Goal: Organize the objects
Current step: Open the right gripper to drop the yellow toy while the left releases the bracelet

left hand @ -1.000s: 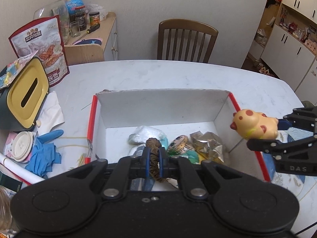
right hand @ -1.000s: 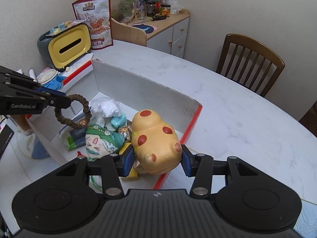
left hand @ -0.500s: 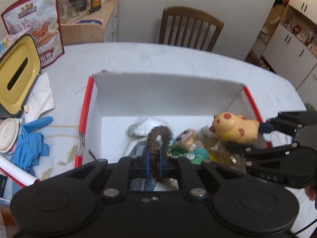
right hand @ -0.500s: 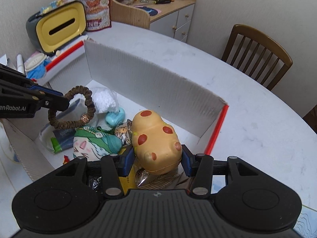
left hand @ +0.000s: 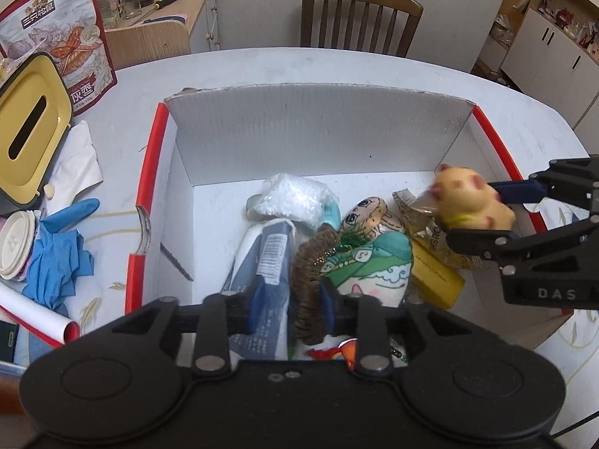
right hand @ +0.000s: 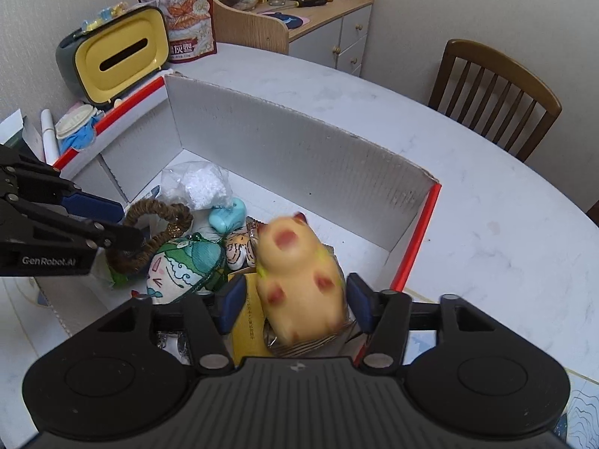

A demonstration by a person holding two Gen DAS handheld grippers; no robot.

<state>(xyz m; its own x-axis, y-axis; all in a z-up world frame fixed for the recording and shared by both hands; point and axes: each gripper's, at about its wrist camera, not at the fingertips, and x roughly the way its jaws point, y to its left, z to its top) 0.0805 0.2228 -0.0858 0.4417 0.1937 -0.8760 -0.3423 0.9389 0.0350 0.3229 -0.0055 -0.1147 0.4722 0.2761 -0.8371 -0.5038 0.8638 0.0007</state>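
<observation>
The yellow spotted toy [right hand: 299, 280] lies between the wide jaws of the right gripper [right hand: 295, 299], snout pointing away from the camera; the left gripper [left hand: 288, 299] has its jaws wide beside the brown bracelet [left hand: 312, 280].

A wooden chair [left hand: 362, 18] stands behind the white table [left hand: 337, 67], while a yellow-faced tissue box [left hand: 26, 131] and snack pouch [left hand: 60, 41] sit left.

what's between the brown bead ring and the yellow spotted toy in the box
In the right wrist view, the green-capped face pouch and a small tiger-striped toy lie between the brown bead ring and the yellow spotted toy.
</observation>
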